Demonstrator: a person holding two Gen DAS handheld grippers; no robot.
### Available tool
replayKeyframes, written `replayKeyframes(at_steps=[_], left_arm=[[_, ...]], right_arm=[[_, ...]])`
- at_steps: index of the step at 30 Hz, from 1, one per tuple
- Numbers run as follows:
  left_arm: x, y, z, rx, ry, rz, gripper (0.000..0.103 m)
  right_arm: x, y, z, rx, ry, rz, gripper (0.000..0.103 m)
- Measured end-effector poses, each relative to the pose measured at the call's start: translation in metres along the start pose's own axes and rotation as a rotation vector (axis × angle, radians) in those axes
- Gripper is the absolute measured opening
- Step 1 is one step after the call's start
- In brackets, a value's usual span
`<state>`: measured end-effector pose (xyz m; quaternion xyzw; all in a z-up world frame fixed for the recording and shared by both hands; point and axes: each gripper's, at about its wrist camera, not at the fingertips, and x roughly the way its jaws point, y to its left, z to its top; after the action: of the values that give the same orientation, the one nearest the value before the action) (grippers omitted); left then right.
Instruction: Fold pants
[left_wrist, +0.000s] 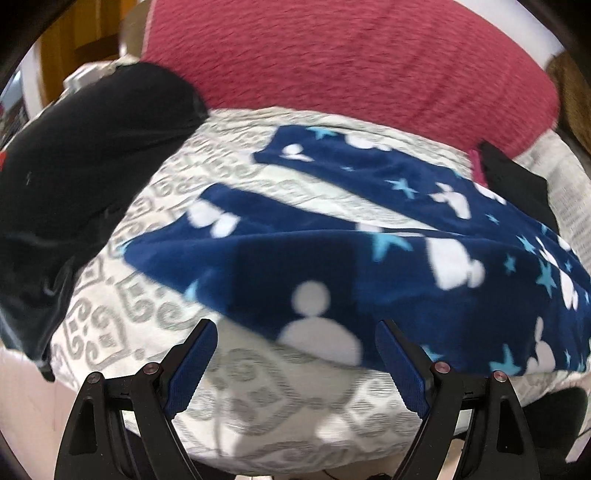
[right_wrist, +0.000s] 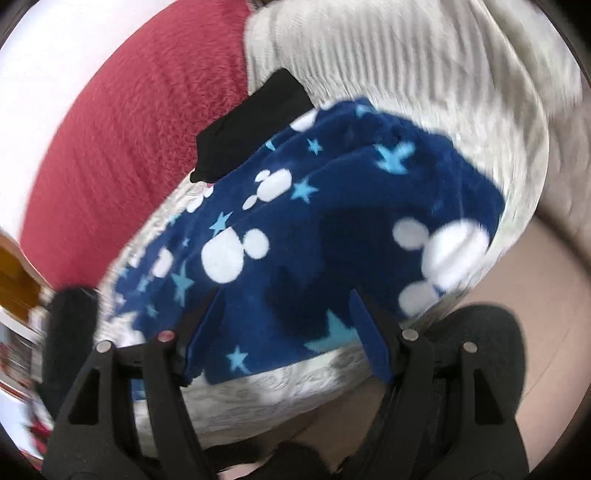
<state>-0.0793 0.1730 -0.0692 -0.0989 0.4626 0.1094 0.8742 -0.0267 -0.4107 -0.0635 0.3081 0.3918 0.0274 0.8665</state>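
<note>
1. The fold looks barely begun. The navy fleece pants (left_wrist: 332, 236), printed with white mouse-head shapes and light blue stars, lie spread on a bed with a cream patterned bedspread (left_wrist: 122, 314). In the left wrist view the two legs run apart, with a wedge of bedspread showing between them, so the legs are not yet laid one over the other.
2. Still to do, by my judgement: bring one leg onto the other, then fold the length over.
3. The left claw (left_wrist: 295, 363) stands open with nothing between its blue pads; the near edge of the pants lies just ahead of its tips.
4. The right claw (right_wrist: 286, 328) is also open and grips nothing; the pants lie under and ahead of its tips, whether touching I cannot tell.
5. Beyond the pants from both claws lie a red blanket (left_wrist: 351, 62) and a small black garment (right_wrist: 251, 122) beside the pants' far edge.
</note>
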Motion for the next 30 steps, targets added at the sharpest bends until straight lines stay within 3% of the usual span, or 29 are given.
replayKeyframes(at_steps=[4, 9, 15, 20, 22, 24, 27, 30], left_arm=[[0.008, 0.01, 0.002, -0.055, 0.024, -0.019, 0.089], [0.011, 0.008, 0.002, -0.051, 0.033, -0.022, 0.089], [0.011, 0.009, -0.001, -0.049, 0.047, -0.033, 0.089], [0.01, 0.019, -0.008, -0.105, 0.083, -0.141, 0.089], [0.014, 0.021, -0.009, -0.13, 0.099, -0.178, 0.089], [0.022, 0.024, -0.008, -0.158, 0.113, -0.207, 0.089], [0.039, 0.03, -0.005, -0.23, 0.157, -0.258, 0.088], [0.046, 0.037, 0.001, -0.312, 0.132, -0.286, 0.087]], right_arm=[[0.001, -0.026, 0.003, 0.14, 0.037, 0.004, 0.072], [-0.003, -0.054, 0.004, 0.288, 0.046, -0.01, 0.079], [0.013, -0.07, 0.002, 0.366, 0.106, -0.008, 0.079], [0.031, -0.076, 0.005, 0.411, 0.092, 0.016, 0.079], [0.03, -0.07, 0.01, 0.385, 0.053, 0.053, 0.064], [0.029, -0.064, 0.013, 0.341, 0.043, 0.036, 0.007], [0.023, -0.059, 0.016, 0.301, 0.016, -0.006, 0.008], [0.013, -0.057, 0.016, 0.292, -0.013, -0.007, 0.007]])
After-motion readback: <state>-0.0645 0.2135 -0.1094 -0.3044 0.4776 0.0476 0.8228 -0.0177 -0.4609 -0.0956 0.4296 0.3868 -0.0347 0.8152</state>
